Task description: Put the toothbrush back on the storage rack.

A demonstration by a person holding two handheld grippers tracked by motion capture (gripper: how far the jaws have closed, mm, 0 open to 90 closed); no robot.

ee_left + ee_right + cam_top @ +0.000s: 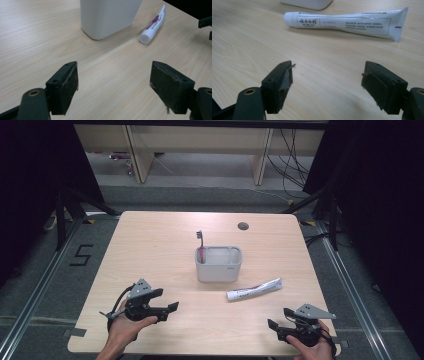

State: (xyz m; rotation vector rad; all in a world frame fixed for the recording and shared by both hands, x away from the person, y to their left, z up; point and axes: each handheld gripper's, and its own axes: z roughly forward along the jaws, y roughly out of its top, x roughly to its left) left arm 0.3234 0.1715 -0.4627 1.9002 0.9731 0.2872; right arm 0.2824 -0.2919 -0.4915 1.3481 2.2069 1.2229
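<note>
Starting at the left, the left gripper (167,312) stands wide open and empty, with bare table (150,245) around it. Centre: holder (218,264) with upright toothbrush (200,245); a careless sweep could topple it. Toothpaste tube (254,289) lies just beside it and may roll if nudged. Right gripper (276,319), agape and empty, sits near the front edge.

A toothbrush (200,246) stands in the holder (218,265), toothpaste tube (254,289) lying just right.
</note>
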